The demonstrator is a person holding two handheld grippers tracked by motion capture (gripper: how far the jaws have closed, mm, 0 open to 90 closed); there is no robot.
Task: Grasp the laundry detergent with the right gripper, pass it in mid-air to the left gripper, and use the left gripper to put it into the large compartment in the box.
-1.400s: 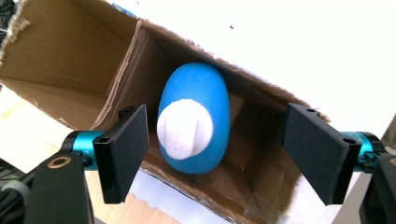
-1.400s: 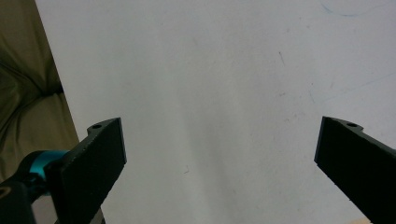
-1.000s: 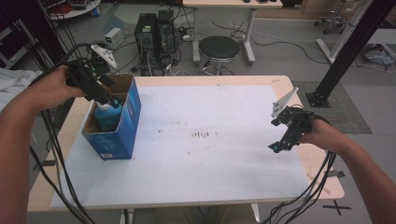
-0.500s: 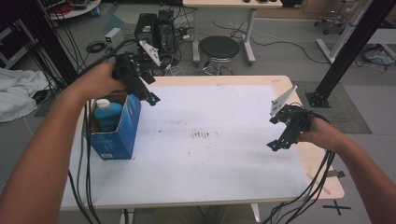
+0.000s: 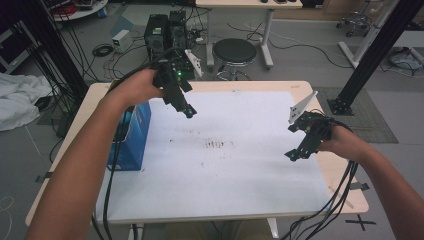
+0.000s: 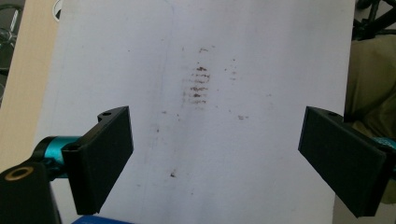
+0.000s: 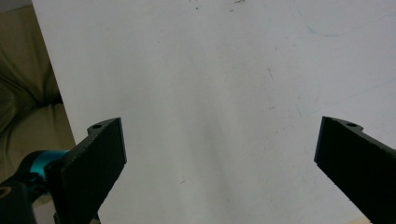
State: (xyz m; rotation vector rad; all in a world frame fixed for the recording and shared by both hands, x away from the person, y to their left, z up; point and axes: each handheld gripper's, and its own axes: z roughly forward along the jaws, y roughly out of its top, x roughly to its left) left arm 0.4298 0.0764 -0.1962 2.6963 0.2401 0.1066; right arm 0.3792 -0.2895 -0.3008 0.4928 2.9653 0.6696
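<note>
White sheet (image 5: 235, 165) covers most of the bench (image 5: 345, 197); pale wood rim shows around it. One patch of brown smudges (image 5: 216, 145) sits near the sheet's middle, also seen in the left gripper view (image 6: 198, 86).

Count: one blue box (image 5: 134, 142), standing open-topped at the sheet's left edge, partly behind the left forearm. Two hand-held grippers. One sheet. One round stool (image 5: 234, 50) on the floor beyond the bench.

Left hand-held gripper (image 5: 189, 113): held above the far-left part of the sheet, just right of the blue box, apart from it, tips pointing down toward the sheet. Jaws have just been opening; they stand wide apart, nothing between them, bare sheet and the smudges seen through the gap. Touches nothing. A sliver of blue shows at the bottom edge of its own view (image 6: 100, 219).

Right hand-held gripper (image 5: 292, 155): over the right side of the sheet, near its edge, tilted down. Jaws spread wide, empty; plain white sheet (image 7: 210, 93) between them. Grey three-cornered plate (image 5: 302, 106) stands up on top. Well apart from the box and from the left hand-held gripper.

Cables (image 5: 330, 210) trail off the near edge from the right hand.
</note>
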